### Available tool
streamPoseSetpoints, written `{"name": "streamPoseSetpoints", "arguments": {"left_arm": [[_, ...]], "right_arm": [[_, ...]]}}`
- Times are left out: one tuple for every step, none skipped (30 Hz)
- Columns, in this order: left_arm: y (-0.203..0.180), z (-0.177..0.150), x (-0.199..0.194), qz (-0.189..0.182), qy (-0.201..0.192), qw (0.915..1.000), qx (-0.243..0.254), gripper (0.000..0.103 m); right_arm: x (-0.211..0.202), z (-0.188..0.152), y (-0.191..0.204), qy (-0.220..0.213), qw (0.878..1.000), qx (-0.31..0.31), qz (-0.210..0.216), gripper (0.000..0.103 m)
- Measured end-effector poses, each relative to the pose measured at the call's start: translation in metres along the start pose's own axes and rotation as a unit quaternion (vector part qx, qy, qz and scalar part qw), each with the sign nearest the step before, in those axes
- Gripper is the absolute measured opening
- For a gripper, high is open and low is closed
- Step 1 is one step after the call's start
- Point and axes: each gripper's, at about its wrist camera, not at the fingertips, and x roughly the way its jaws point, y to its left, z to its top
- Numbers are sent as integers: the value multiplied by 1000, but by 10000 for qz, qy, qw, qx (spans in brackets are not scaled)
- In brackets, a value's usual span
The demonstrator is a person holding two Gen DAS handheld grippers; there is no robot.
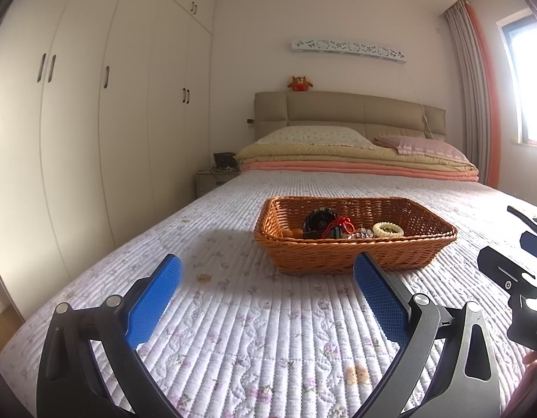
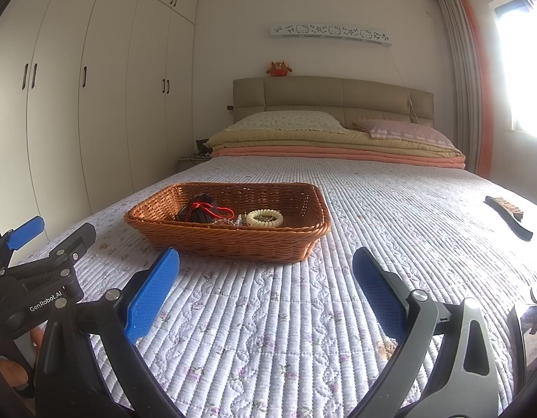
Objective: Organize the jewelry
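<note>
A brown wicker basket stands on the quilted bed. In it lie a black round piece, a red cord, a cream bead bracelet and clear beads. A small amber piece lies on the quilt left of the basket. My left gripper is open and empty, just short of the basket. My right gripper is open and empty, in front of the basket's right end. Each gripper shows at the edge of the other's view.
A dark brush lies on the quilt at the right. Folded blankets and pillows lie at the headboard. White wardrobes line the left wall. A nightstand stands beside the bed.
</note>
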Motion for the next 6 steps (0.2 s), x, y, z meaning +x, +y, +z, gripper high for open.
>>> {"name": "streamPoseSetpoints", "arguments": {"left_arm": [[1,0,-1,-15,-13,10000,-13,96],[0,0,-1,-29,-26,10000,-15,96],[0,0,-2,-27,-32,10000,-6,96],[-1,0,-2,-23,-40,10000,15,96],[-2,0,-2,-19,-47,10000,30,96],[-3,0,-3,-14,-57,10000,47,96]], "right_arm": [[0,0,0,2,10000,-1,0,95],[0,0,0,5,10000,-1,1,95],[0,0,0,5,10000,0,0,95],[0,0,0,3,10000,1,0,95],[0,0,0,0,10000,1,0,95],[0,0,0,-1,10000,1,1,95]]}}
